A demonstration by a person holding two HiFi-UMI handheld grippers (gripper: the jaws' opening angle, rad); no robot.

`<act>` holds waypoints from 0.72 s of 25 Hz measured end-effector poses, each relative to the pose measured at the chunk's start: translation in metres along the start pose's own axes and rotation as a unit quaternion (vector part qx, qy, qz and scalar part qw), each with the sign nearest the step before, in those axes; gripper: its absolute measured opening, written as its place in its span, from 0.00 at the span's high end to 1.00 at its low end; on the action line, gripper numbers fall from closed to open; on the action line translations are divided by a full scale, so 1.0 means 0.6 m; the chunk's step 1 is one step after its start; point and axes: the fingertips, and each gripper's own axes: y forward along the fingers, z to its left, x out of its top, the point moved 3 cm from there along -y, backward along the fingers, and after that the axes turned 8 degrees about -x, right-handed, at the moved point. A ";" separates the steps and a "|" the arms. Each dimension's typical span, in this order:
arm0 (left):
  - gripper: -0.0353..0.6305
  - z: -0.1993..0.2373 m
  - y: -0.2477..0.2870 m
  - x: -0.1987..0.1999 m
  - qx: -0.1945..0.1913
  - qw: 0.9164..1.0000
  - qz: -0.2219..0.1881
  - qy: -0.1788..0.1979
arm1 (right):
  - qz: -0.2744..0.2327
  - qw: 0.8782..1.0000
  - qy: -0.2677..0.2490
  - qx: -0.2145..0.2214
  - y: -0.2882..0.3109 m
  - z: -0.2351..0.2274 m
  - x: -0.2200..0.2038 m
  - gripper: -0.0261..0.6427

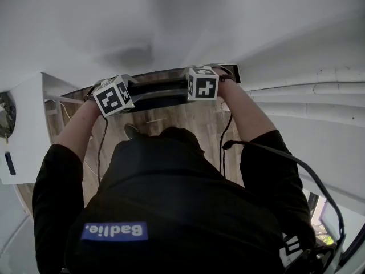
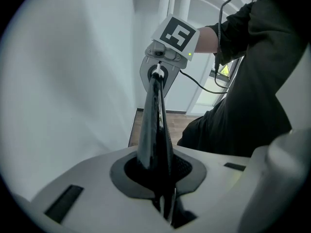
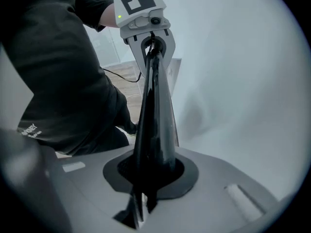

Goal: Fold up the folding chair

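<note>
The folding chair (image 1: 159, 90) is folded flat, a dark slab held edge-up in front of me close to a white wall. My left gripper (image 1: 114, 95) grips its left end and my right gripper (image 1: 202, 83) its right end. In the left gripper view the chair's thin black edge (image 2: 155, 130) runs from my left gripper (image 2: 164, 198), shut on it, up to the right gripper (image 2: 160, 69). The right gripper view mirrors this: my right gripper (image 3: 142, 198) is shut on the black edge (image 3: 154, 120), which ends at the left gripper (image 3: 148, 33).
A white wall (image 1: 171, 21) stands just beyond the chair. A white cabinet (image 1: 23, 130) is at the left, white pipes (image 1: 319, 90) run along the wall at the right. Wooden floor (image 1: 171, 119) lies below. Cables (image 1: 285, 158) trail from the grippers across my body.
</note>
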 end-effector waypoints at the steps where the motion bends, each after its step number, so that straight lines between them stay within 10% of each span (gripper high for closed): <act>1: 0.87 0.017 -0.003 -0.004 0.000 1.000 0.001 0.003 | 0.000 1.000 0.004 0.000 0.006 -0.015 0.004 0.89; 18: 0.87 0.203 -0.005 0.011 0.016 0.999 0.010 -0.034 | -0.004 0.999 -0.040 0.011 0.047 -0.213 -0.014 0.89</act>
